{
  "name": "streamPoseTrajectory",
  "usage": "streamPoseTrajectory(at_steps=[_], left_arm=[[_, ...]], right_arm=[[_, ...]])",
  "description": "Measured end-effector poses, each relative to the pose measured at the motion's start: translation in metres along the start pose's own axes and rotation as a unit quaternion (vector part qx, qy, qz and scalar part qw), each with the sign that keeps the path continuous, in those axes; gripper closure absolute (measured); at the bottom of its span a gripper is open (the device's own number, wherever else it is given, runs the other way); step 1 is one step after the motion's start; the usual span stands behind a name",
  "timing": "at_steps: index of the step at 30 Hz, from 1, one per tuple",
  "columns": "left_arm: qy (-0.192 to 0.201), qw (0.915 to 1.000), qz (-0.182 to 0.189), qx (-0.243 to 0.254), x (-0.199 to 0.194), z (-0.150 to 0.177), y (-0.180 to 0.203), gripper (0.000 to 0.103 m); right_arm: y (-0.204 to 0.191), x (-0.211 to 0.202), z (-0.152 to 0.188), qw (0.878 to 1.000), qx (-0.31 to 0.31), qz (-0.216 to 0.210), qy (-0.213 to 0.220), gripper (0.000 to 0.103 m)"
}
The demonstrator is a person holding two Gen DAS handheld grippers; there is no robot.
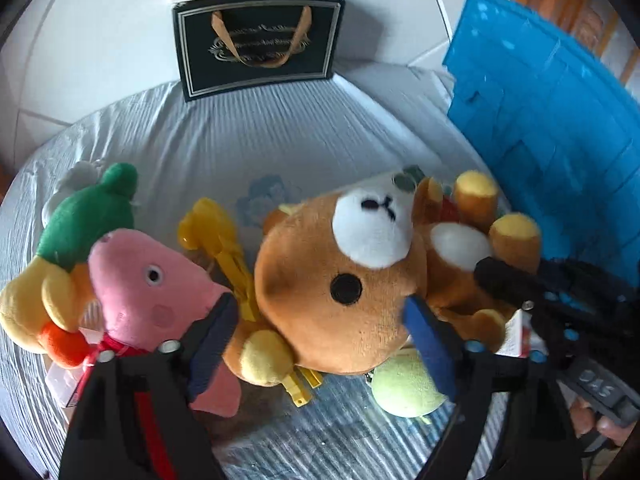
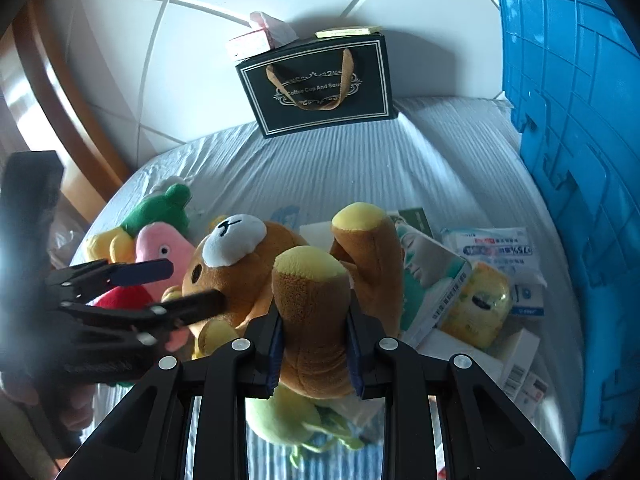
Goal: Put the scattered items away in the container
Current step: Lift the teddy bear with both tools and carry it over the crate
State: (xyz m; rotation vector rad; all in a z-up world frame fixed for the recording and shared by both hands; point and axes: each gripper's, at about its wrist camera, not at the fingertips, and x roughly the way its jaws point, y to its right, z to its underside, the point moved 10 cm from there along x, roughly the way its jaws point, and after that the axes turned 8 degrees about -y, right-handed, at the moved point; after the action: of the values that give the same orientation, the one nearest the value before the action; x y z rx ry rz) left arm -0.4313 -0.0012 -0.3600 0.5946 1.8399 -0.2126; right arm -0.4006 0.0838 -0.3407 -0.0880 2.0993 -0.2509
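Observation:
A brown plush bear lies on its back on the white cloth, legs up. My right gripper is shut on one of the bear's legs, its pads pressing both sides. My left gripper stands open astride the bear's head, one blue pad by the pink pig plush and the other at the head's right side. In the right wrist view the left gripper reaches in from the left. The blue crate stands at the right.
A green and yellow plush lies left of the pig, a yellow plastic toy and a pale green plush under the bear. Boxes, a wipes pack and a yellow pouch lie by the crate. A black gift bag stands behind.

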Motion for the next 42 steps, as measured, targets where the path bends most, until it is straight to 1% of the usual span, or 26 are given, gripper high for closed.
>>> streamPoseTrajectory(at_steps=[1, 2, 4, 5, 6, 7, 8, 10, 14, 19, 24, 29, 34, 39, 42], left_arm=[[-0.008, 0.9999, -0.005, 0.009, 0.007, 0.006, 0.004, 0.012], [-0.011, 0.9995, -0.017, 0.024, 0.014, 0.011, 0.009, 0.012], [-0.003, 0.9977, -0.045, 0.050, 0.023, 0.015, 0.015, 0.012], [0.002, 0.9972, -0.051, 0.055, 0.025, 0.015, 0.016, 0.012], [0.007, 0.9970, -0.051, 0.057, 0.028, 0.013, 0.017, 0.013], [0.014, 0.9971, -0.049, 0.056, 0.029, 0.011, 0.017, 0.018], [0.020, 0.9971, -0.049, 0.054, 0.029, 0.009, 0.018, 0.020], [0.031, 0.9963, -0.058, 0.055, 0.028, 0.005, 0.021, 0.027], [0.049, 0.9954, -0.064, 0.051, 0.015, 0.002, 0.021, 0.031], [0.095, 0.9911, -0.078, 0.052, -0.023, -0.004, 0.025, 0.032], [0.138, 0.9852, -0.091, 0.046, -0.067, -0.013, 0.025, 0.032], [0.172, 0.9797, -0.093, 0.045, -0.108, -0.016, 0.024, 0.032], [0.197, 0.9746, -0.095, 0.045, -0.142, -0.012, 0.028, 0.032], [0.226, 0.9682, -0.091, 0.058, -0.174, -0.012, 0.045, 0.032], [0.253, 0.9615, -0.085, 0.067, -0.199, -0.015, 0.066, 0.032]], right_arm=[[0.000, 0.000, 0.002, 1.000, -0.001, 0.001, 0.000, 0.077], [0.001, -0.001, 0.004, 1.000, -0.003, 0.002, 0.000, 0.077], [0.001, -0.001, 0.004, 1.000, -0.009, 0.010, 0.003, 0.077], [0.001, -0.001, 0.003, 1.000, -0.012, 0.014, 0.005, 0.077], [0.001, -0.001, 0.002, 1.000, -0.015, 0.019, 0.007, 0.077], [0.001, -0.001, 0.001, 0.999, -0.020, 0.025, 0.009, 0.077], [0.001, 0.000, -0.001, 0.999, -0.025, 0.031, 0.011, 0.077], [-0.001, -0.002, -0.004, 0.999, -0.035, 0.033, 0.014, 0.078], [-0.005, -0.014, -0.007, 0.998, -0.049, 0.034, 0.027, 0.078], [-0.011, -0.044, -0.020, 0.996, -0.054, 0.031, 0.060, 0.078], [-0.031, -0.082, -0.040, 0.992, -0.071, 0.036, 0.097, 0.078], [-0.052, -0.119, -0.050, 0.987, -0.085, 0.043, 0.127, 0.078], [-0.067, -0.150, -0.051, 0.983, -0.096, 0.049, 0.148, 0.078], [-0.072, -0.186, -0.049, 0.978, -0.099, 0.066, 0.170, 0.079], [-0.068, -0.220, -0.051, 0.973, -0.100, 0.079, 0.192, 0.079]])
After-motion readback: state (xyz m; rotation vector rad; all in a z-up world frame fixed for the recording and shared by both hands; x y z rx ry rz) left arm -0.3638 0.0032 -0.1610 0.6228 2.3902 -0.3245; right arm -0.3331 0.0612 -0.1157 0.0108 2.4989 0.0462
